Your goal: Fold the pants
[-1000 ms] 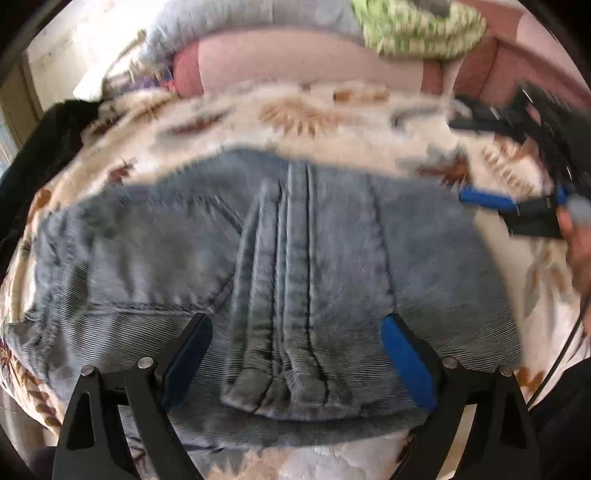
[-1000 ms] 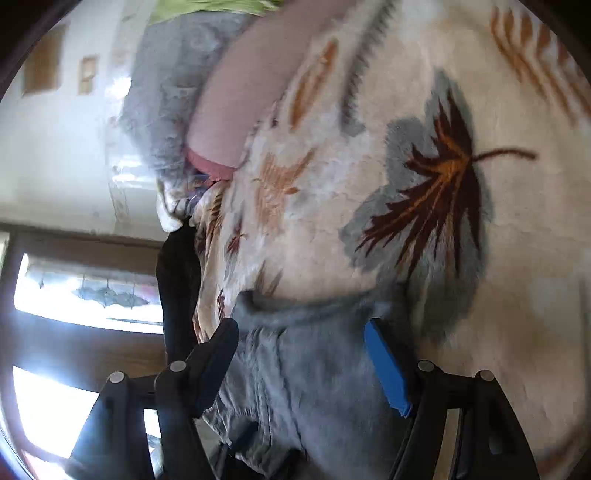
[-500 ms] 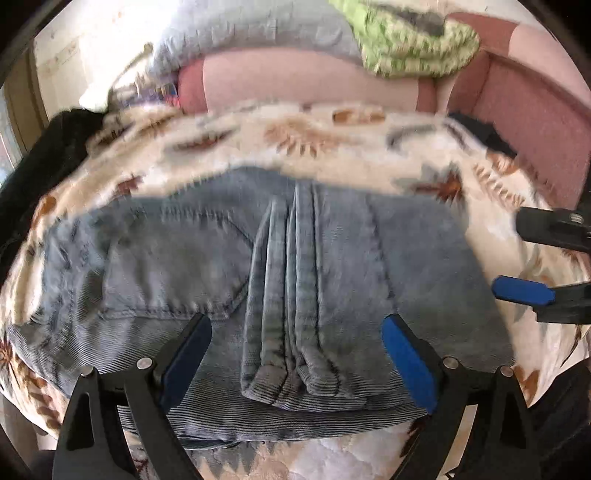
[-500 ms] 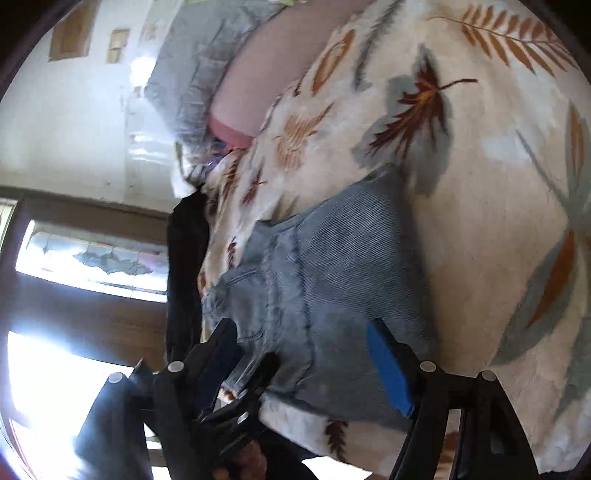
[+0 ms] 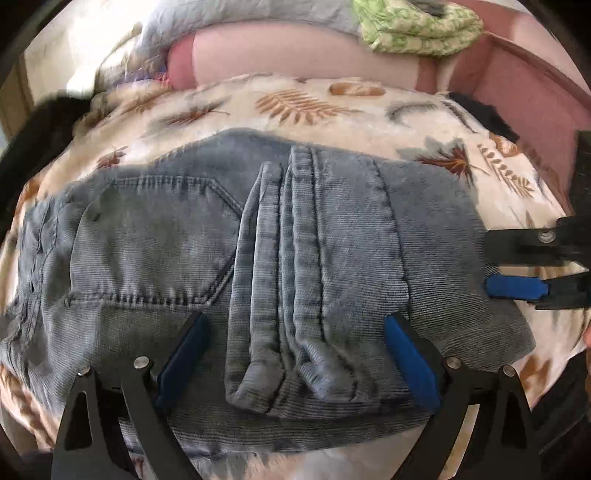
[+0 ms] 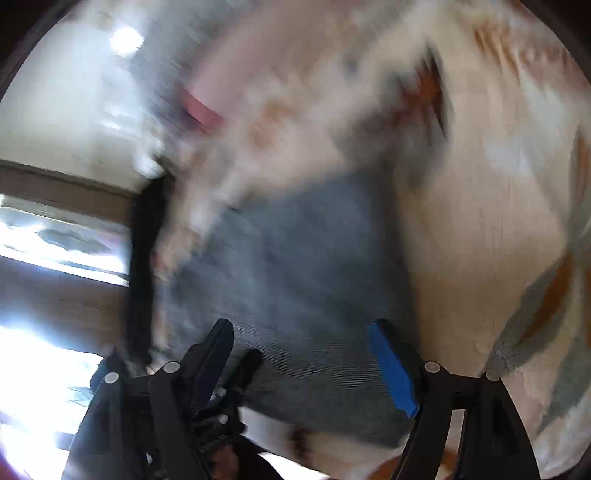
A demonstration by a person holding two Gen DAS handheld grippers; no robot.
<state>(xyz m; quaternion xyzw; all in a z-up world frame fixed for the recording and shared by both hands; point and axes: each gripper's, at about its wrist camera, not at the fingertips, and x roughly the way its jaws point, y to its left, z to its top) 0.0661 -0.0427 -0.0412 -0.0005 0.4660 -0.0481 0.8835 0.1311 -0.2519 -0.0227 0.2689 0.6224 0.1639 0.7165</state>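
The grey-blue corduroy pants [image 5: 280,266] lie folded into a wide bundle on a leaf-print blanket [image 5: 303,107], back pocket at left, leg hems on top in the middle. My left gripper [image 5: 295,354] is open and empty, hovering over the bundle's near edge. My right gripper [image 5: 491,262] shows at the right edge of the left wrist view, open, jaws beside the bundle's right end. The right wrist view is blurred: the open right gripper [image 6: 303,354] hangs over the pants [image 6: 295,266].
A pink sofa back [image 5: 288,55] carries a green patterned cloth [image 5: 417,26] and a grey pillow [image 5: 240,18]. A black garment [image 5: 40,136] lies at the blanket's left edge. A bright window [image 6: 55,243] is at the left of the right wrist view.
My right gripper has swung in close to the pants' right end and is still moving, blurring its view. My left gripper has stayed open over the near edge.
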